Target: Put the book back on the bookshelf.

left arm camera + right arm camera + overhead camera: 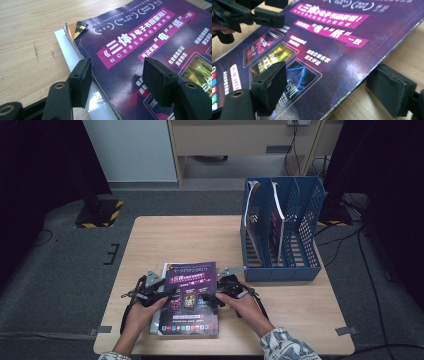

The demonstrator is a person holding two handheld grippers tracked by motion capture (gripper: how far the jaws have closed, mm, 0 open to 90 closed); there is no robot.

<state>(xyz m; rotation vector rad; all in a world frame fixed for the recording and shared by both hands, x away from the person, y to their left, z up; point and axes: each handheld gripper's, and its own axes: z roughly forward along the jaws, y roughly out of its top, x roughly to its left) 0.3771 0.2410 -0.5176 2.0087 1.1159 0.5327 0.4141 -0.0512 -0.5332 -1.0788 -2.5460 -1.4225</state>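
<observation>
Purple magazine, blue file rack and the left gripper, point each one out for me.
Purple magazine [192, 292]: high view, middle of its cover.
Blue file rack [280, 272]: high view, its front wall.
Left gripper [116, 78]: left gripper view, midway between its fingertips, astride the magazine's edge.
</observation>
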